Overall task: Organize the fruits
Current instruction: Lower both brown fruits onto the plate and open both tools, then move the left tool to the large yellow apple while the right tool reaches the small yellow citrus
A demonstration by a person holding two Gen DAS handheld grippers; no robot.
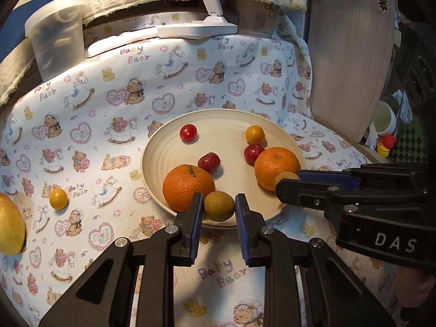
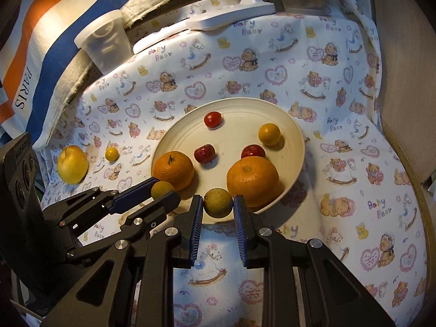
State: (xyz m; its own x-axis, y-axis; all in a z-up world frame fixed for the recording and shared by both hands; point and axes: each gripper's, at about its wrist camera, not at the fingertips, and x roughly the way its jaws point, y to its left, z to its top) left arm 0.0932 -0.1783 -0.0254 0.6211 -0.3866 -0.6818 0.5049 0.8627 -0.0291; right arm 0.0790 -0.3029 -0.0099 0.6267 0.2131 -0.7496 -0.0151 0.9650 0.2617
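A cream plate (image 1: 163, 147) on the printed cloth holds two oranges (image 1: 188, 186) (image 1: 276, 164), two small dark red fruits (image 1: 209, 162) (image 1: 253, 153), a red cherry tomato (image 1: 188, 132) and a small yellow fruit (image 1: 255, 134). My left gripper (image 1: 218, 203) is shut on a small brown-green round fruit (image 1: 219, 211) over the plate's near rim. My right gripper (image 2: 218, 200) is shut on a similar brown-green fruit (image 2: 218, 207), also at the near rim. In the left wrist view the right gripper (image 1: 286, 182) comes in from the right beside the orange.
A yellow apple (image 2: 72, 167) and a small yellow fruit (image 2: 112, 154) lie on the cloth left of the plate. A translucent plastic tub (image 1: 58, 35) and a white lamp base (image 1: 196, 28) stand at the back. A wooden board (image 1: 351, 62) rises on the right.
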